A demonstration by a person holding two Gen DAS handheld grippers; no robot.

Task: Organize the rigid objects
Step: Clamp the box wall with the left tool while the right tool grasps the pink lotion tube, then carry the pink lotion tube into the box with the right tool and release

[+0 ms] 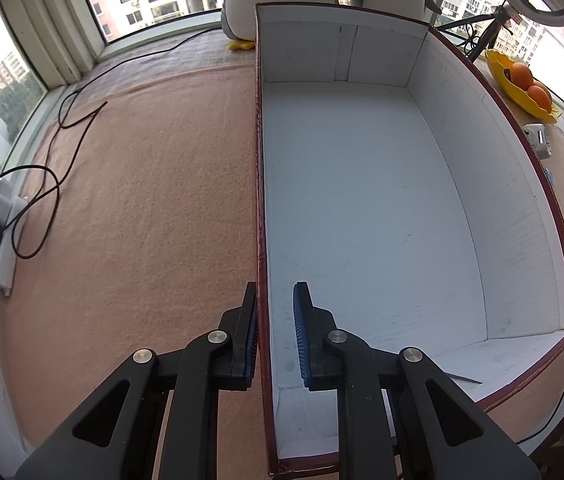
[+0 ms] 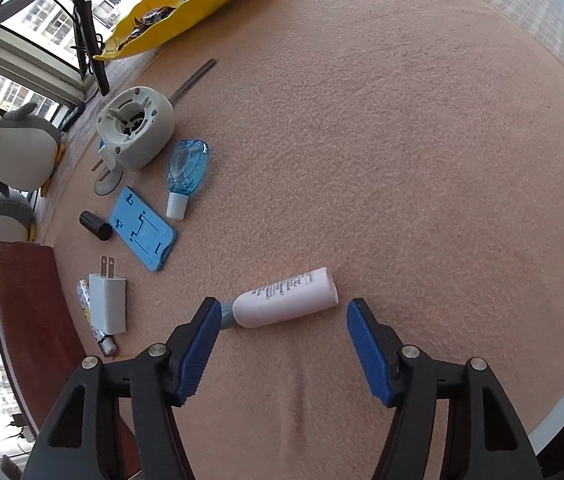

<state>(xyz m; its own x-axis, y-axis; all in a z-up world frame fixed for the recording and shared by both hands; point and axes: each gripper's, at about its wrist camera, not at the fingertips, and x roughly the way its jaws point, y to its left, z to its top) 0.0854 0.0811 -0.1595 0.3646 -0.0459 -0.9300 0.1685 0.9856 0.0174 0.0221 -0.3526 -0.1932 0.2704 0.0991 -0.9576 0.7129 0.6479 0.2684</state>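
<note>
A large box (image 1: 482,168), white inside and dark red outside, stands with nothing in it. My left gripper (image 1: 276,292) straddles its left wall (image 1: 261,200): one pad sits against the outside, the other hangs inside with a thin gap showing, so it is open. In the right wrist view a pale pink tube (image 2: 290,296) with a blue cap (image 2: 227,316) lies on the peach cloth. My right gripper (image 2: 282,308) is open around it lengthwise. Its left fingertip is at the cap and its right pad is clear of the far end.
Left of the tube lie a white plug charger (image 2: 107,304), a blue case (image 2: 142,230), a blue bottle (image 2: 185,164), a black cylinder (image 2: 96,226) and a white round device (image 2: 136,126). A yellow dish of oranges (image 2: 186,8) and penguin plushes (image 2: 10,148) stand behind. A power strip with cables (image 1: 2,216) lies left of the box.
</note>
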